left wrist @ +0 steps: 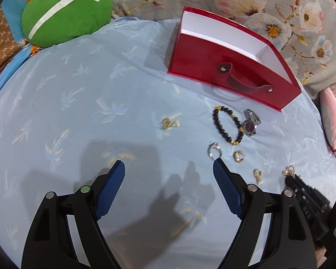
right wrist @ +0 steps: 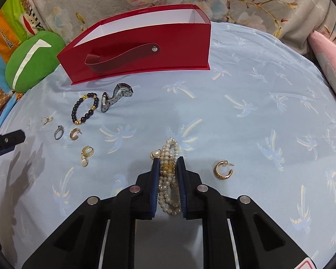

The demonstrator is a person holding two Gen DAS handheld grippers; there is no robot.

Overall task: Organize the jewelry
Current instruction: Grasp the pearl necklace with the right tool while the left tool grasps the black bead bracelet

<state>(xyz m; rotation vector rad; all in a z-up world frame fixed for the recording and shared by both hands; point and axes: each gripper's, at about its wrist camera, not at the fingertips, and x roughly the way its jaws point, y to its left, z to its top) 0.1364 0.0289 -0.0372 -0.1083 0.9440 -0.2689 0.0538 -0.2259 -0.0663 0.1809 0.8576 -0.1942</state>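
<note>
The right gripper [right wrist: 167, 168] has its fingers [right wrist: 155, 179] closed on a bunched pearl necklace [right wrist: 168, 174], pinched mid-strand so the loops hang together for one carry. The red box [right wrist: 145, 44] stands open-topped at the far edge of the blue sheet [right wrist: 257, 112], probably where the pieces go. The left gripper [left wrist: 168, 172] hovers spread wide and empty near a silver ring [left wrist: 214, 151]. The beaded bracelet [right wrist: 85, 107], watch [right wrist: 114, 98] and gold hoop earring [right wrist: 222, 170] lie loose on the sheet, apart enough to take singly
</note>
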